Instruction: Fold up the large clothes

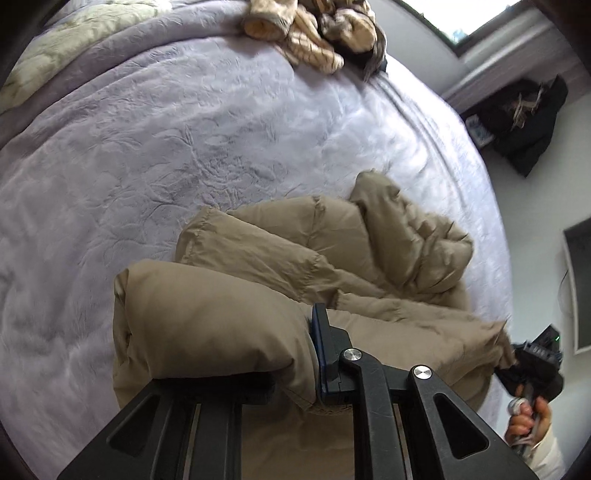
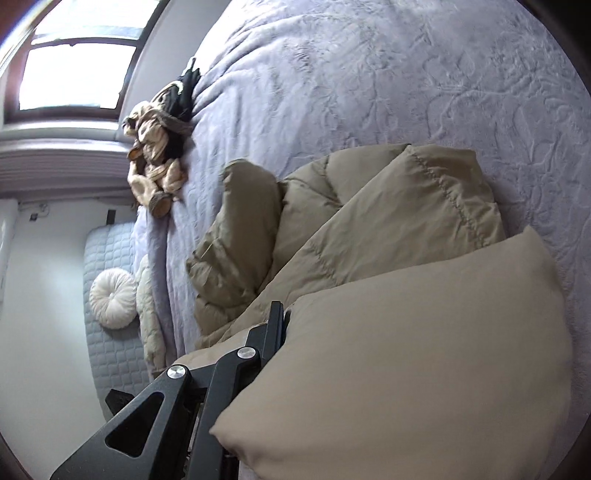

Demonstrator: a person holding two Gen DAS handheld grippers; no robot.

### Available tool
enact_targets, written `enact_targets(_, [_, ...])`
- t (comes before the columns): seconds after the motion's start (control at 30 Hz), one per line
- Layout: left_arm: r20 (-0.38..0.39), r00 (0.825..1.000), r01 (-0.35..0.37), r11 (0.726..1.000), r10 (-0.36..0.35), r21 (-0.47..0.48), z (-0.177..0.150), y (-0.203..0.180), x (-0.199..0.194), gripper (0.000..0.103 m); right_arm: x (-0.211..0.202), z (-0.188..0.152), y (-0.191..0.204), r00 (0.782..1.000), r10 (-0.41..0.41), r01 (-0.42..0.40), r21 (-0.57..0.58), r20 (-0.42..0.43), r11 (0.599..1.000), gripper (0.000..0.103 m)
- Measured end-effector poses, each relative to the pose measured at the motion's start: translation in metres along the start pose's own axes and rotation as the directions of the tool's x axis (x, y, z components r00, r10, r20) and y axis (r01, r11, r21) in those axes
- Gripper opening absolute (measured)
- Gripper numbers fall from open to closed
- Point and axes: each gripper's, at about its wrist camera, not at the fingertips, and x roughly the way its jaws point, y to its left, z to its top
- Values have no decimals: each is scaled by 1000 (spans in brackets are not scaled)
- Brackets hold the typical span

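Left wrist view: a tan quilted puffer jacket [image 1: 295, 258] lies on a pale lavender embossed bedspread [image 1: 147, 147], bunched into thick padded folds. The left gripper [image 1: 314, 354], black with a blue pad on one finger, is clamped on a fold of that jacket; the padding bulges over the near finger and hides it, and the jaws stand narrow with cloth pinched between them. At the right edge, the right gripper [image 1: 532, 365] is seen from outside, with a person's hand [image 1: 528, 421] on its handle; the jacket's far corner runs up to its tip. At the head of the bed lies a heap of cream and brown patterned cloth [image 1: 317, 33]. A dark garment [image 1: 524, 122] sits off the bed at upper right.

Right wrist view: the same tan jacket [image 2: 388, 240] fills the lower right, resting on the lavender bedspread [image 2: 406, 74]. The right gripper [image 2: 284, 332] is closed on a padded edge of the jacket; one black finger shows, the other is buried under the fabric. The patterned heap [image 2: 155, 162] lies near the bedspread's edge, below a bright window [image 2: 74, 62]. A round white tufted cushion [image 2: 112, 302] rests on a quilted grey mat [image 2: 110, 350] beside the bed.
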Motion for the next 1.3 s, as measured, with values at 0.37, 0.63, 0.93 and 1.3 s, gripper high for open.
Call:
enact_targets(0.37, [86,990,-125,974,110,188,-4,-20,-46,82,1,6,9,1000,-24,24,11,7,1000,51])
enact_targets(0.63, [116,981,-185,939,158,288,-27,-33,-33,61,-27,-14,43,998,-43,49,-187,39,981,50])
enact_targets(0.93, [176,938,-338,900,299,276,-7,-22,21,61,-18,-12,39,937,-319,349,-374,141,859,29])
enact_targets(1.3, [245,905,-403,885,347,233,37,-10,89,63,35,51,-8,884,-394,458,-290,253,840,23])
